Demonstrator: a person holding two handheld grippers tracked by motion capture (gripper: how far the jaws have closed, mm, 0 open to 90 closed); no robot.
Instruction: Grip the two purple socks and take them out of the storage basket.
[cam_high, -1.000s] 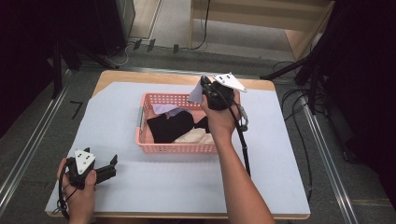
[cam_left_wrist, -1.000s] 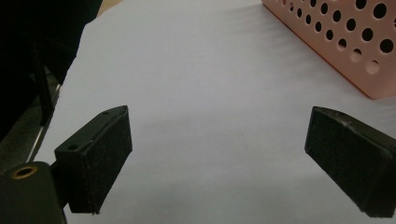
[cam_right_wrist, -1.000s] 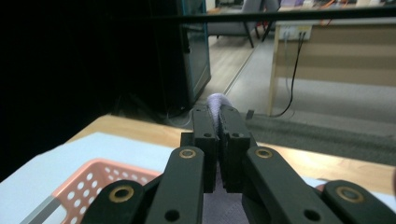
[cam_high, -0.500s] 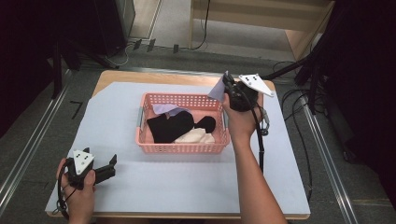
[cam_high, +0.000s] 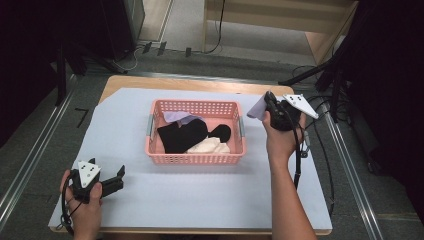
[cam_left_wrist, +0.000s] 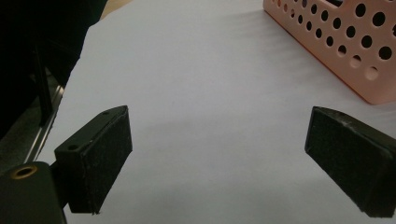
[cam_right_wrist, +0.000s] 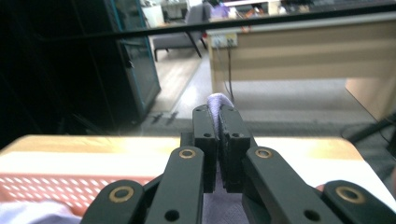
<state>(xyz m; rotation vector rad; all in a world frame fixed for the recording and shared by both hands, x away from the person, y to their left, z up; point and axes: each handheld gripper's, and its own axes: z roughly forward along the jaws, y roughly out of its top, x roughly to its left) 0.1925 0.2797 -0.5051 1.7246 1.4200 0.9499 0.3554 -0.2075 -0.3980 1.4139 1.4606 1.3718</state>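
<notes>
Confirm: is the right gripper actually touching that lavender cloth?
Touching. The right gripper view shows the right gripper with jaws closed on the lavender cloth, fabric pinched between the pads.

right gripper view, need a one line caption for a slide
Right gripper shut on a pale lilac cloth, held above the table beside the pink basket.

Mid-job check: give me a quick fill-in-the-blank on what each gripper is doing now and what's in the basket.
1. The right gripper is shut on a pale ____ cloth.
2. The left gripper rests over the white table cover with its jaws ____.
3. The largest item in the pink basket is ____ in colour.
4. In the high view, the held cloth is to the ____ of the basket.

Missing words: lavender; open; black; right
</notes>
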